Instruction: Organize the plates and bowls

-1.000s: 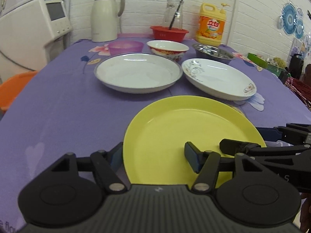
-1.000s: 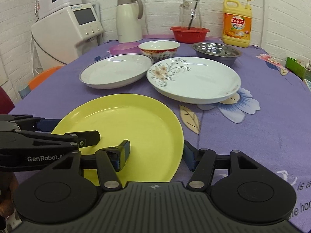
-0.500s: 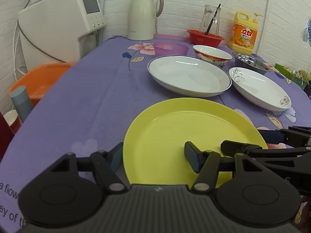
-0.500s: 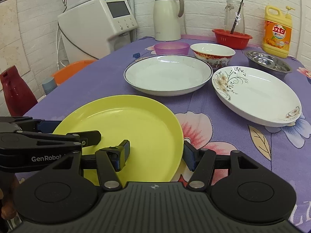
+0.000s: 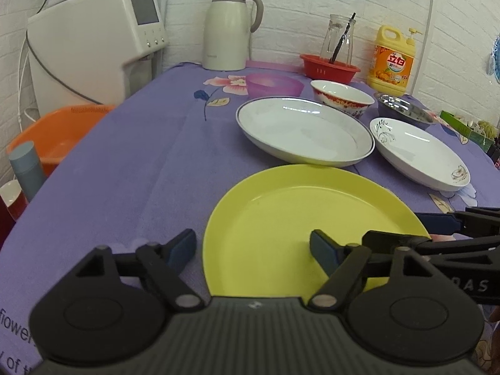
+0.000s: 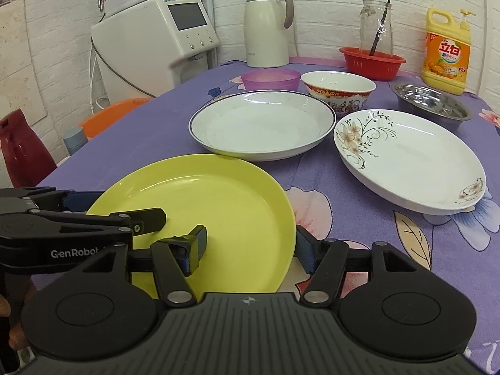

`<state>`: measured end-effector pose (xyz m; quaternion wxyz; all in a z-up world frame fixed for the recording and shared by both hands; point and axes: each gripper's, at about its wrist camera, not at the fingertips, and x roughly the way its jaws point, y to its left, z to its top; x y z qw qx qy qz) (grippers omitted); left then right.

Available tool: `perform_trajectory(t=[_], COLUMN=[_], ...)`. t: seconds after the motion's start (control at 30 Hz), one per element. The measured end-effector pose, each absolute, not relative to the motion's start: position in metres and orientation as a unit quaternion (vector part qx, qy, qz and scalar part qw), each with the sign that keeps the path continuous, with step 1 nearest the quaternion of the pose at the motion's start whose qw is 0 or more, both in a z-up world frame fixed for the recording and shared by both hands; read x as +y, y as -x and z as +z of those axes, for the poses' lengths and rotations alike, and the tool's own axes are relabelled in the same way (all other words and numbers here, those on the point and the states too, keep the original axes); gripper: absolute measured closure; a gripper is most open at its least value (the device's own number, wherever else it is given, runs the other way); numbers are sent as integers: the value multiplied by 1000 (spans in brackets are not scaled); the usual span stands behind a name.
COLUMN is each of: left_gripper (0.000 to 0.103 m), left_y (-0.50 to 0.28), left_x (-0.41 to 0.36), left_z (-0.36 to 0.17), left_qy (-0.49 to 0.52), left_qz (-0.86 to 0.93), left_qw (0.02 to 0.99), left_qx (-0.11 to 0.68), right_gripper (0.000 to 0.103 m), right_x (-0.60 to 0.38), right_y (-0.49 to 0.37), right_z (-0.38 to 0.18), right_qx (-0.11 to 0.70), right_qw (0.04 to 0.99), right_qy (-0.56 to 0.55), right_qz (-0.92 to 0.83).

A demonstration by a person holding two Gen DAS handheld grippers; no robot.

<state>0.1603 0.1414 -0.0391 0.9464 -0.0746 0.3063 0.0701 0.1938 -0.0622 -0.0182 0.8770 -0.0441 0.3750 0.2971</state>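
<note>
Left wrist view: the left gripper (image 5: 253, 247) has its jaws spread across the near left rim of the yellow plate (image 5: 306, 218), one blue-padded finger outside the rim on the purple cloth, the other over the plate's glossy, flat floor. Whether either pad touches the plate cannot be told. The right gripper (image 6: 250, 243) straddles the same plate's right rim, also spread, with one finger over the floor and one outside; its black linkage is cut off at the frame edge in the left view.

The yellow plate is round, smooth, plastic-looking, with a shallow raised lip, and lies flat on the flower-printed tablecloth (image 6: 162, 125). Just beyond its far edge sits the blue-rimmed white dish (image 6: 262, 125), glazed and deeper; the two rims look very close, but contact is unclear. Right of the yellow plate, with cloth showing between, is the floral white dish (image 6: 409, 159). Farther back from the yellow plate stand a red-patterned bowl (image 6: 339, 90), a translucent purple bowl (image 6: 270, 79) and a steel bowl (image 6: 432, 103), partly hidden behind the dishes.

Left of the yellow plate runs a wide band of cloth up to the table edge, where an orange basin (image 5: 53, 131) sits lower. The plate's near rim is hidden beneath both gripper bodies.
</note>
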Motion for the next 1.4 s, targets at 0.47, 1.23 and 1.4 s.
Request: perform_trajectory(t=[0.47,1.23,1.4], left_gripper=[10,10,10], left_y=[-202,-288,-306], left_x=[183,204,198], left_z=[-1,-8,-13], left_qy=[120,106,109], left_qz=[87,86,63], left_qw=[952,945,940], left_qx=[266,297,318], right_gripper=[0,0,0], right_x=[-65,-18,-16], right_y=[-267,-366,-361], right_z=[20,-23,-25], right_qx=[333,405,397], right_qw=[883,849,852], right_qy=[-18,32,55], right_qz=[331,339,338])
